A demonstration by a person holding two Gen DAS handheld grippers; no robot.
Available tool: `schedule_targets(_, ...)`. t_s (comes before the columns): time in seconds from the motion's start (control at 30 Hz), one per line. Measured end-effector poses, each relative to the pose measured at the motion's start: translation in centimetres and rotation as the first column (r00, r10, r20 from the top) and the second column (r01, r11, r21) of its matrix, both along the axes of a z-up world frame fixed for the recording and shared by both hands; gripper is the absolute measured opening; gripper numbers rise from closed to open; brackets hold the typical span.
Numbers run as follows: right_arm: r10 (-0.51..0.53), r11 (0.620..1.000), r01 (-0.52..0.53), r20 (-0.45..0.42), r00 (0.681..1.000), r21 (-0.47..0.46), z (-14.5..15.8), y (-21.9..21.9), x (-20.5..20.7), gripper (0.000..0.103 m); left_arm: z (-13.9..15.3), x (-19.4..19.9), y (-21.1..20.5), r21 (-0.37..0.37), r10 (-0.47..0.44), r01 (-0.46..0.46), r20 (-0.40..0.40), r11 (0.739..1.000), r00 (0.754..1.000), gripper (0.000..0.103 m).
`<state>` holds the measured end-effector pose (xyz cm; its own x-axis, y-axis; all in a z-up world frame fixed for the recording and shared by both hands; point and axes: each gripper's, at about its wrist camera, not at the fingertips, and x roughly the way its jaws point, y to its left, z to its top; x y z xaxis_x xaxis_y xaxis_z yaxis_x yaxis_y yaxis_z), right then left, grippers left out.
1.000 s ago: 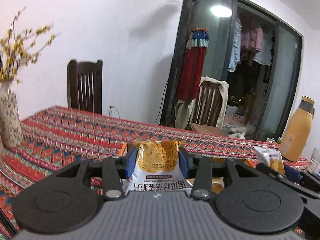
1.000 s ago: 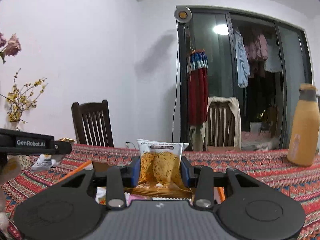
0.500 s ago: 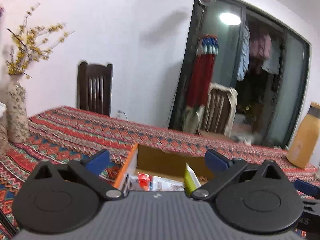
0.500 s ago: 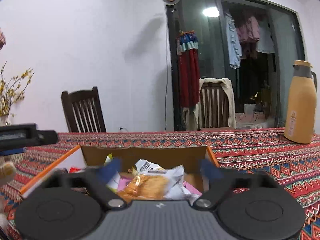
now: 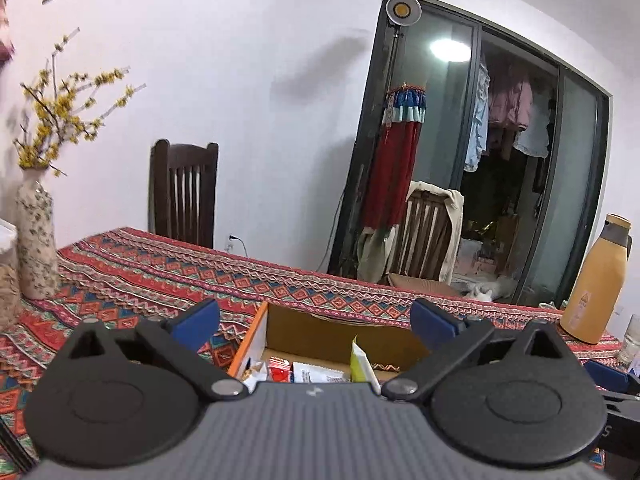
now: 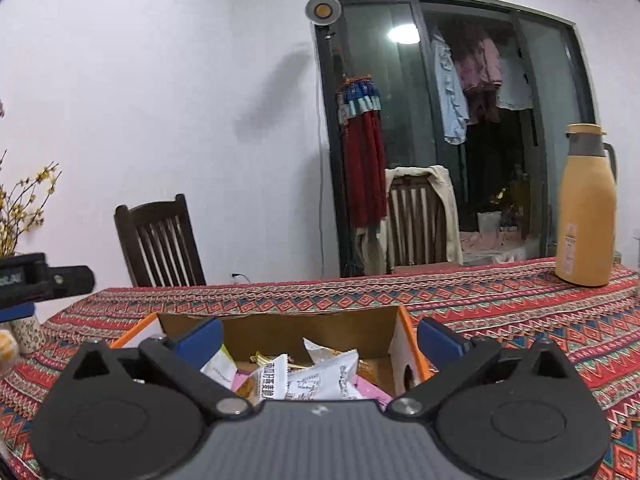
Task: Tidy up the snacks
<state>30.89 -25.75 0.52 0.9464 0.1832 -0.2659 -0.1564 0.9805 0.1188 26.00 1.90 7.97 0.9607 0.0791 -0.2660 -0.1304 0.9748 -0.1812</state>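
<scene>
An open cardboard box with orange edges [image 5: 256,332] sits on the patterned tablecloth and holds several snack packets [image 5: 312,370]. My left gripper [image 5: 316,320] is open and empty, held just above the box's near side. In the right wrist view the same box [image 6: 412,336] shows white and pink snack packets [image 6: 320,376] piled inside. My right gripper [image 6: 320,336] is open and empty over the box. The left gripper's body shows at the left edge of the right wrist view [image 6: 44,280].
A yellow thermos [image 6: 586,208] stands at the table's far right, with a glass [image 5: 630,340] near it. A patterned vase with yellow flowers [image 5: 36,240] stands at the left. Two wooden chairs [image 5: 184,196] stand behind the table, before a glass door.
Both grippers opened and let go of their oat-crisp packets, which dropped into the box. Both grippers now stand wide open over the box.
</scene>
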Motion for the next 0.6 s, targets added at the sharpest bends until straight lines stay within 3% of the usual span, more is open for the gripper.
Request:
schedule_targets(0.27, 0.004, 1.0, -0.004, 0.052, 0.999, -0.003, 1.9, -1.0, -5.5, 0.103, 1.5, -4.9, 0.4, -0.034, -0.052, 0.053, 0.014, 0.998, 0.999, 0.103)
schedule_targets(0.6, 0.034, 0.999, -0.034, 0.069, 0.997, -0.009, 2.0, -2.1, -14.3, 0.103, 0.2, -12.6, 0.7, -0.011, -0.108, 0.108, -0.013, 0.994, 0.994, 0.103)
